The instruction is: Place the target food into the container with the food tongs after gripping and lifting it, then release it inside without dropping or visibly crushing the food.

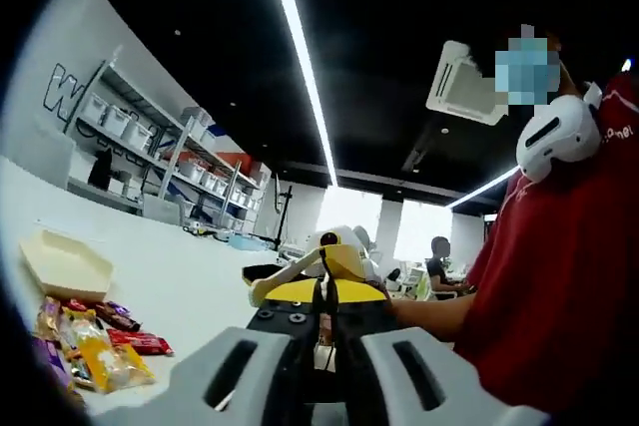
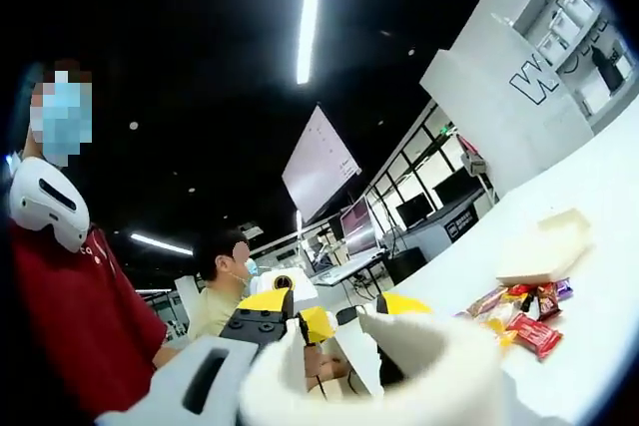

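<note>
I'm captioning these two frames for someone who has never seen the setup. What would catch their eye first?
Probably the long ceiling light strip cutting across the dark ceiling in both views. Next, the heap of bright snack packets on the white table, with a pale hexagonal container lying just beyond it. A person in a red shirt fills the side of each view, close behind the yellow and black gripper.

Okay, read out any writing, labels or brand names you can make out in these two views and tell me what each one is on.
"W": a large outlined letter on the white wall, with more letters beside it cut off or too blurred to read.
"...nel": small white lettering on the person's red shirt, only the end of it legible.
Snack wrappers on the white table: printing too small and blurred to read.
Storage bins on the shelves: no label legible.
</note>
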`<state>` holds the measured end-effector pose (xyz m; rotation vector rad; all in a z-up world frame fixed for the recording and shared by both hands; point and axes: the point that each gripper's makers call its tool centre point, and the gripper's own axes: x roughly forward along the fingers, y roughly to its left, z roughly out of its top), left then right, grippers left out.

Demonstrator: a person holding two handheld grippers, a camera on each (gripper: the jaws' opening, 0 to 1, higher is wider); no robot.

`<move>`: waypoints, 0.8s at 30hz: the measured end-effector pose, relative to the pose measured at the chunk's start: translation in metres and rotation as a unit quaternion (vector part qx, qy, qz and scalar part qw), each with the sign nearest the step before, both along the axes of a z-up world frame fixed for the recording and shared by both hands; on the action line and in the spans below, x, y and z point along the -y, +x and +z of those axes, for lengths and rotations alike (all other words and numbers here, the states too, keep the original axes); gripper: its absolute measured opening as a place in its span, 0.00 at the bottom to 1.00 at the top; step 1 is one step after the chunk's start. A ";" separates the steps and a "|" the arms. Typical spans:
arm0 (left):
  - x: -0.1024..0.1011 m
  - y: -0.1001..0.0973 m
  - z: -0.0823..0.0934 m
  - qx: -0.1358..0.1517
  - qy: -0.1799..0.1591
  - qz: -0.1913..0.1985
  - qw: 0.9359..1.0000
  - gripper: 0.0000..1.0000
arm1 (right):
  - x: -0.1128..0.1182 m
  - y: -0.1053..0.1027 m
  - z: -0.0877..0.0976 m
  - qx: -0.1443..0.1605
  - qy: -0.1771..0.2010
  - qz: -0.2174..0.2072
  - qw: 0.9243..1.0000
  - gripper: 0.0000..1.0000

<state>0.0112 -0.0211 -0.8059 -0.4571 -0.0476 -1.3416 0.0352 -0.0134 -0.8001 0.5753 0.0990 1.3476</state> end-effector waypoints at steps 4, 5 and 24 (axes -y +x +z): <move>0.000 0.000 0.001 -0.035 -0.035 -0.023 0.999 0.01 | 0.000 -0.001 0.002 0.014 -0.003 -0.004 1.000 0.28; 0.000 0.000 0.000 -0.039 -0.039 -0.029 0.998 0.01 | 0.000 -0.002 0.003 0.014 -0.002 -0.003 1.000 0.28; 0.000 -0.004 0.007 -0.090 -0.074 -0.102 0.988 0.01 | 0.000 -0.012 0.006 0.052 -0.021 0.008 0.998 0.26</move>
